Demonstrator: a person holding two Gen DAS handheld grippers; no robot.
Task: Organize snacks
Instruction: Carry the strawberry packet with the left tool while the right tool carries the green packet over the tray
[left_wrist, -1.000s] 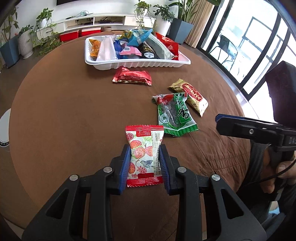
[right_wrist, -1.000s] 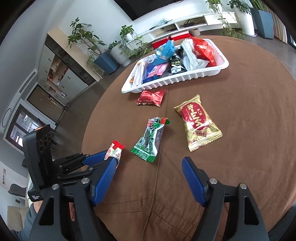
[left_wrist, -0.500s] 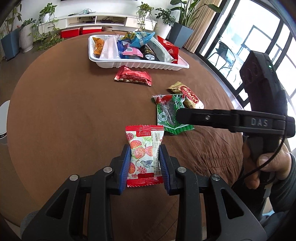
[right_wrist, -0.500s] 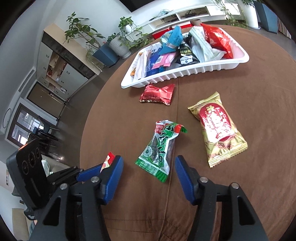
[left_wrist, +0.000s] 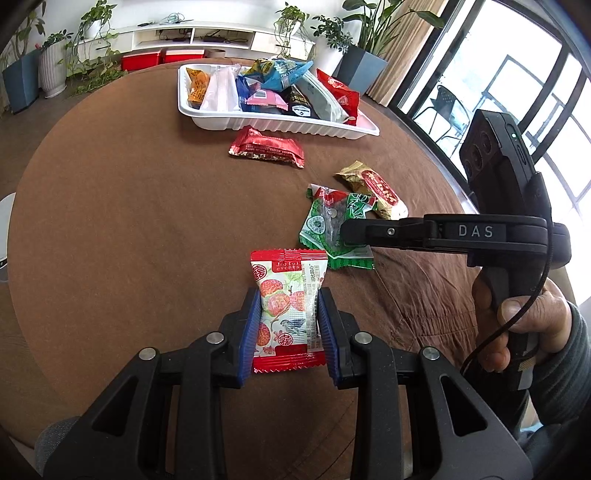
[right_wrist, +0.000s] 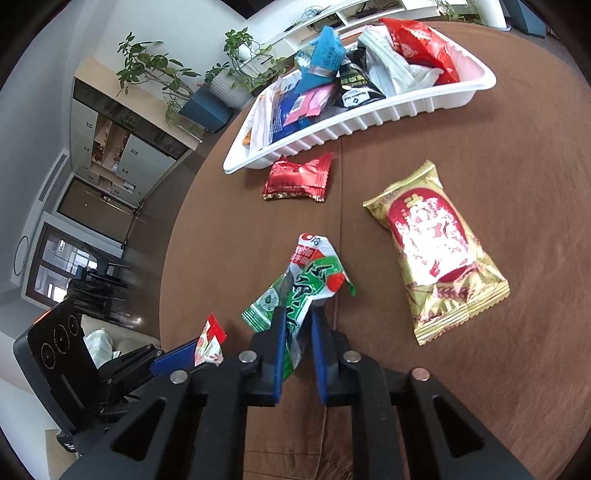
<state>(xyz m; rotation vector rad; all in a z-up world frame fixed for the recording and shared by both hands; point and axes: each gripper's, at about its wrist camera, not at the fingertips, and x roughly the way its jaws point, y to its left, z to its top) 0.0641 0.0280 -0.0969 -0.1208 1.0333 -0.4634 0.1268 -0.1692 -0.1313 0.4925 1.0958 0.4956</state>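
Note:
My left gripper (left_wrist: 290, 306) is shut on a red-and-white fruit snack packet (left_wrist: 288, 280), blue pads against both its long sides, near the table's front. In the right wrist view my right gripper (right_wrist: 299, 314) has its jaws closing on a green snack packet (right_wrist: 314, 277). The pads pinch its near end, and the wrapper crumples and lifts between them. The left wrist view shows the same green packet (left_wrist: 325, 221) under the right gripper's dark finger (left_wrist: 369, 232). A white tray (left_wrist: 280, 127) piled with several snacks sits at the back.
A red foil packet (left_wrist: 267, 147) lies just in front of the tray. A gold-and-red packet (right_wrist: 432, 243) lies right of the green one. A hand (left_wrist: 517, 317) holds the right gripper's handle. The round table (left_wrist: 129, 221) has a brown cloth; plants and shelves stand behind.
The right gripper moved in over the green packet and its wide-open jaws closed on the packet's near end, crumpling it. The left gripper kept still, holding its packet.

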